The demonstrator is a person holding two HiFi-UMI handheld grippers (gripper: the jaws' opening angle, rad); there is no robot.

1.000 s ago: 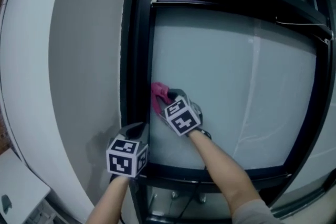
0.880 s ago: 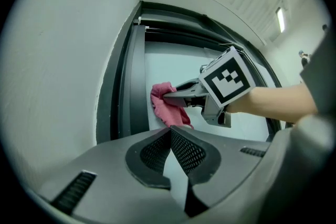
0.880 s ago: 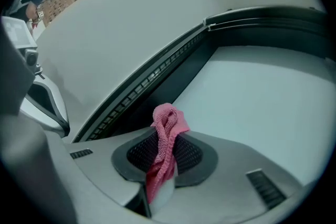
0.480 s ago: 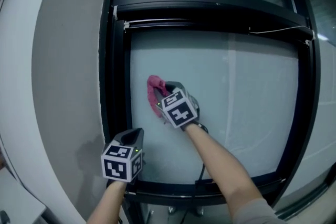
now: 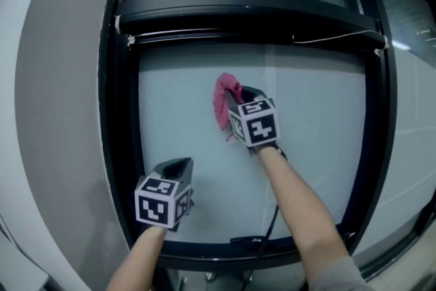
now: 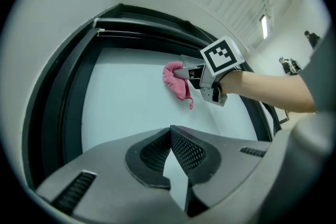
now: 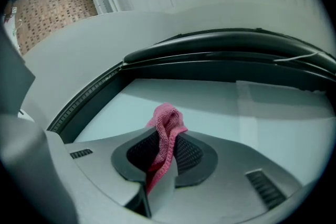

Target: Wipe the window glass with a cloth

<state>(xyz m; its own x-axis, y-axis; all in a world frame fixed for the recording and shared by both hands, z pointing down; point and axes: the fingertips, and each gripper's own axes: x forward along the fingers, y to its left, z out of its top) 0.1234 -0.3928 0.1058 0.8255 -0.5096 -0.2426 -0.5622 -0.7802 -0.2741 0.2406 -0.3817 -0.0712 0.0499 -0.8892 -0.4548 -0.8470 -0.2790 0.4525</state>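
Note:
The window glass is a pale pane in a black frame. A pink cloth is pressed against the pane near its upper middle, pinched in my right gripper, which is shut on it. The same cloth sticks up between the right jaws in the right gripper view, and the cloth also shows in the left gripper view. My left gripper hangs low at the pane's lower left, shut with nothing in it, a little off the glass.
A thin white cable runs along the upper frame bar. A grey wall borders the window on the left. A dark cord hangs from my right forearm down to the sill.
My right gripper has carried the cloth up and to the right across the glass, away from the left frame edge. The left gripper has stayed low near the bottom left corner.

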